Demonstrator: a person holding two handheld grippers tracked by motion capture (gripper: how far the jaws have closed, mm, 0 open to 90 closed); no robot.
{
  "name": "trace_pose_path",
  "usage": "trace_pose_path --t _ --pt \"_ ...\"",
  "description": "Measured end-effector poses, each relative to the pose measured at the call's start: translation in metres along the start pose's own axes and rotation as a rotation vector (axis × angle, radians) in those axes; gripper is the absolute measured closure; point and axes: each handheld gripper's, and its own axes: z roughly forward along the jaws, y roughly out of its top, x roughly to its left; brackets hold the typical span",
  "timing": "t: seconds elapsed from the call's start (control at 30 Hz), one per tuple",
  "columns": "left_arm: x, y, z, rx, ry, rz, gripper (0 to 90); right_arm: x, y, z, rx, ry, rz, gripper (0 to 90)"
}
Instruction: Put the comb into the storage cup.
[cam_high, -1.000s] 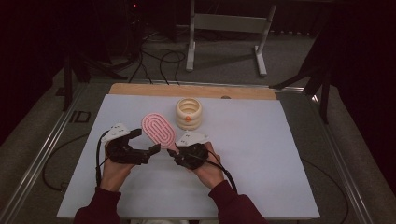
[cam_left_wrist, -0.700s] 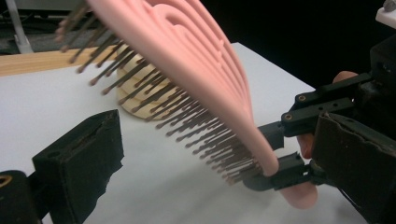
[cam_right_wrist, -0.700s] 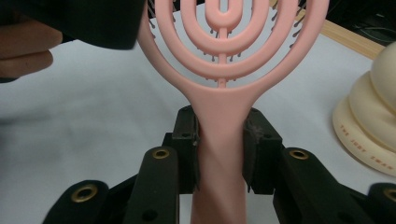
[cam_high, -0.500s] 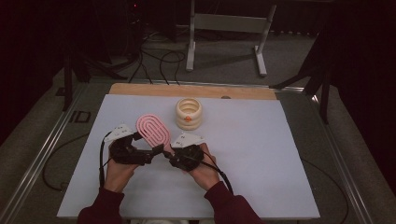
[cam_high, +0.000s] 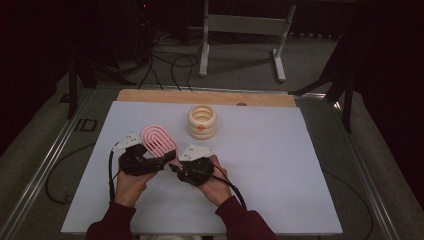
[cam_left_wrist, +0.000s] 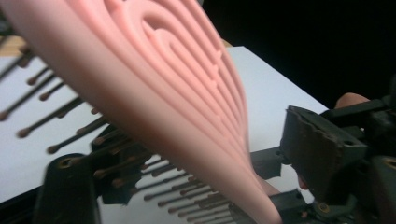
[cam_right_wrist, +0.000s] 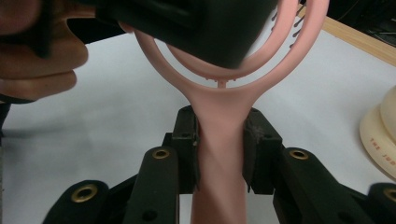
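Table (cam_high: 280, 165) with white sheet holds cream ring stack (cam_high: 202, 121) behind the hands, nothing between. Pink hairbrush (cam_high: 159, 141) is lifted near the front-left, right gripper (cam_high: 176, 167) clamped on its handle (cam_right_wrist: 219, 154). Left gripper (cam_high: 167, 157) sits against the brush head, jaws apart around it, bristles between; both forearms come in low, grippers angled toward each other.

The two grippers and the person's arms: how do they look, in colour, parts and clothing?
Both the left gripper and the right gripper are black, each with a pale grey three-cornered plate on top and a black cable trailing back. The right gripper's linkage has brass-coloured rivets. The sleeves are dark red.
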Motion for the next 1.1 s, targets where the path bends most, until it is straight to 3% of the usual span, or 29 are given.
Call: trace_pose_path --t 0.13,0.27,0.4,0.57,1.1 --pt "0.002 -0.001 -0.001 -0.004 -0.014 -0.013 38.6 0.002 0.001 0.002 -0.002 0.005 -0.01 69.9" --pt "0.007 -0.001 -0.004 -0.027 -0.042 -0.056 49.6 0.003 0.001 0.002 0.001 -0.005 -0.016 70.0" --pt "0.007 -0.001 -0.005 -0.031 -0.051 -0.047 57.2 0.003 0.0 0.003 0.006 -0.003 -0.022 70.0" --pt "0.003 -0.001 -0.005 -0.029 -0.062 -0.016 60.9 0.003 0.0 0.006 0.012 0.005 -0.012 70.0" --pt "-0.008 0.0 -0.008 -0.083 -0.067 0.02 63.8 0.002 0.0 0.005 -0.002 0.008 -0.008 67.7"
